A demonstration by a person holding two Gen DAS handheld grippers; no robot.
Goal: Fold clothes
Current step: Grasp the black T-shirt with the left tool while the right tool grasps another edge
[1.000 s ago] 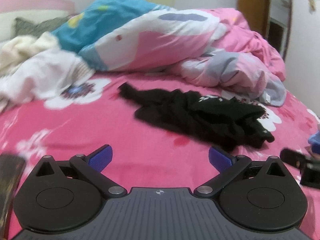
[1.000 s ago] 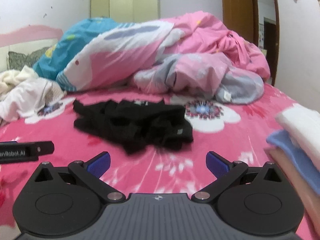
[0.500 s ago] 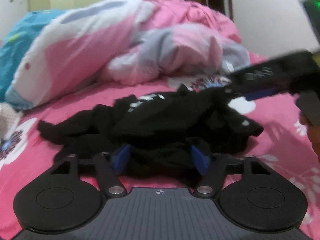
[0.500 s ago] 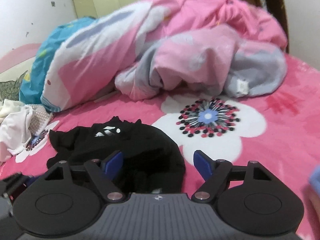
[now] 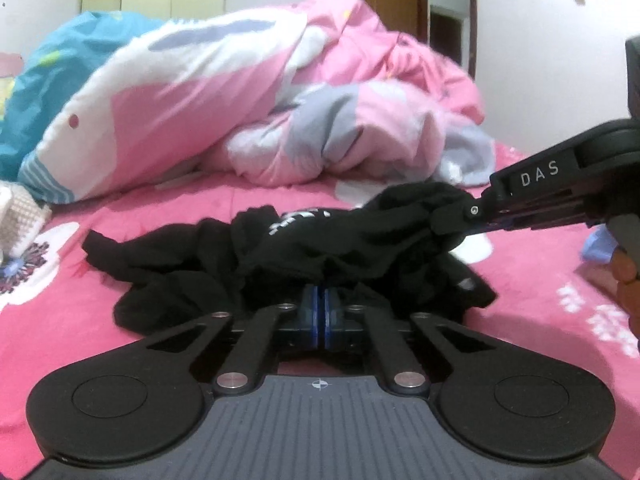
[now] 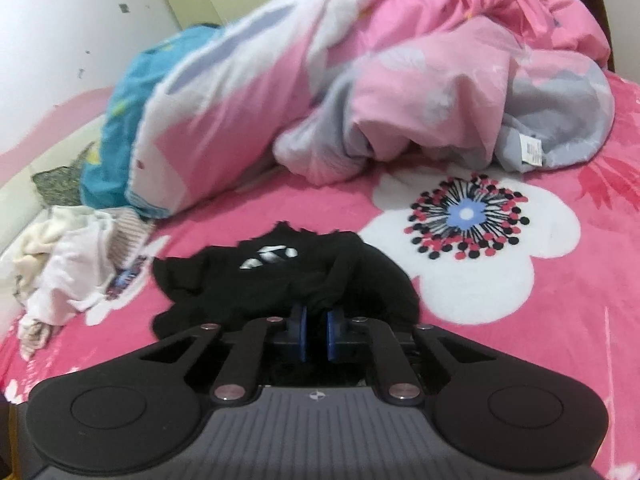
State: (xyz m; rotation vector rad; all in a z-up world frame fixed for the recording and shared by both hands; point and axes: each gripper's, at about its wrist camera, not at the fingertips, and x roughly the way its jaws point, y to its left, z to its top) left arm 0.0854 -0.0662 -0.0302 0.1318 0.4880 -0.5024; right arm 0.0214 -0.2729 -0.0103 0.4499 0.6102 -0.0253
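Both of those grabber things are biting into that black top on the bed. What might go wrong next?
The black garment is crumpled, so either gripper may be pinching several layers; lifting could raise a bunched lump. The right gripper, jaws closing on a thin fold, might lose it. The left gripper grips close by, which probably limits how well the fabric spreads.

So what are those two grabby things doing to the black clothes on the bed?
A person is working two handheld grippers on a crumpled black garment with a white logo, lying on the pink flowered bedsheet. The left gripper is shut on the garment's near edge. The right gripper is closing, with a bunch of the black cloth between its blue pads. Nothing is folded yet. A heaped pink duvet sits behind.
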